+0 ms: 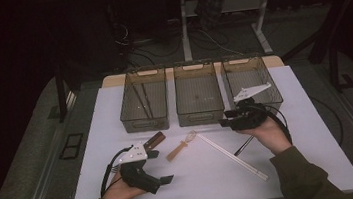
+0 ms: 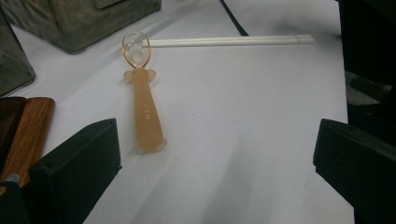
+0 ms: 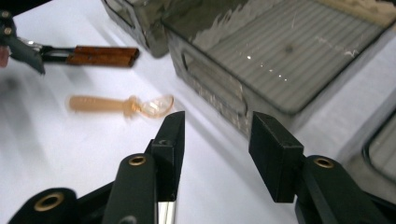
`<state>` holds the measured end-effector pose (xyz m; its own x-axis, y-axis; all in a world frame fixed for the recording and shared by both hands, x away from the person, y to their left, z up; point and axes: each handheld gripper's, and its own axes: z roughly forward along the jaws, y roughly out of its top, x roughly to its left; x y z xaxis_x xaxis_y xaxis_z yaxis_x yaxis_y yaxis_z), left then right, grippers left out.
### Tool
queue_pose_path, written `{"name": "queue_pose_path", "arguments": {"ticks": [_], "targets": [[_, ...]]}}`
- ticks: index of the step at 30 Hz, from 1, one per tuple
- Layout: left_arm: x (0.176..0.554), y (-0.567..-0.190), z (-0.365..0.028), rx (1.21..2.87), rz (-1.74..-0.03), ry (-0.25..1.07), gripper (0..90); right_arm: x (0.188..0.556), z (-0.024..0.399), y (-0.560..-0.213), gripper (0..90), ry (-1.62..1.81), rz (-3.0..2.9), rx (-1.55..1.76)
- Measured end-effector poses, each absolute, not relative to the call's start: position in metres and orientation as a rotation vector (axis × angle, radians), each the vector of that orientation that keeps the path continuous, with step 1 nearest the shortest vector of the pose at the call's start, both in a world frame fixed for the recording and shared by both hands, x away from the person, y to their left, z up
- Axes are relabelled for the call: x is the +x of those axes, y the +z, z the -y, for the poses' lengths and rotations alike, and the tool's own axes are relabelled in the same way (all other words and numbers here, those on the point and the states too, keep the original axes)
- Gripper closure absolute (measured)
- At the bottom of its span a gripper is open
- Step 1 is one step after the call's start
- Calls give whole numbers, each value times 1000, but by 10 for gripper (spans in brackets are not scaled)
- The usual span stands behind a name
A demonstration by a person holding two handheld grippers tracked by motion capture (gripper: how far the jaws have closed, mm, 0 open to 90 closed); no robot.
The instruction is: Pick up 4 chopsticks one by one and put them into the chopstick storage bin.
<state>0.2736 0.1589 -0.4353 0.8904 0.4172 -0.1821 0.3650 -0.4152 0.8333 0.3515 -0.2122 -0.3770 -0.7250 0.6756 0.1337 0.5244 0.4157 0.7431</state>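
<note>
**Both grippers empty over the utensils on the white table**

White tabletop, dim room behind; desk legs and cables on the floor beyond. Three smoky translucent bins stand in a row along the far edge: left bin, middle bin, right bin. Thin dark sticks lie in the left bin; the middle one looks bare apart from a small speck.

On the table in front of the bins:
- amber spoon, short thick handle, clear bowl, lying between the two hands. Bowl points toward the bins.
- pair of white chopsticks, lying diagonally, far end just beside the spoon's bowl.
- wooden-handled utensil, just beside the left gripper's far side; its working end is hidden.
- thin dark rod, close to the right hand, crossing under or beside the chopsticks; cannot tell which.

Left gripper: low near the front edge, jaws spread wide, nothing between them. In the left gripper view the spoon lies ahead of the jaws, apart from both.

Right gripper: held just in front of the gap between middle and right bins, pointing left. Jaws partly parted, gripping nothing. In the right gripper view the spoon sits beyond the left jaw tip, blurred, not touched.
</note>
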Motion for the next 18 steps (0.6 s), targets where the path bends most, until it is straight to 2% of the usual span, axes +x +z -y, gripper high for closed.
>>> {"name": "queue_pose_path", "arguments": {"ticks": [4, 12, 18], "targets": [[274, -435, -159, 2045, -568, 66, 0, 339, 225, -387, 570, 1211, -2482, 1065], [273, -435, -158, 2052, -564, 71, 0, 315, 243, -394, 657, 1215, -2499, 1054], [272, -435, -158, 2058, -558, 75, 0, 293, 245, -406, 666, 1187, -2560, 1053]]}}
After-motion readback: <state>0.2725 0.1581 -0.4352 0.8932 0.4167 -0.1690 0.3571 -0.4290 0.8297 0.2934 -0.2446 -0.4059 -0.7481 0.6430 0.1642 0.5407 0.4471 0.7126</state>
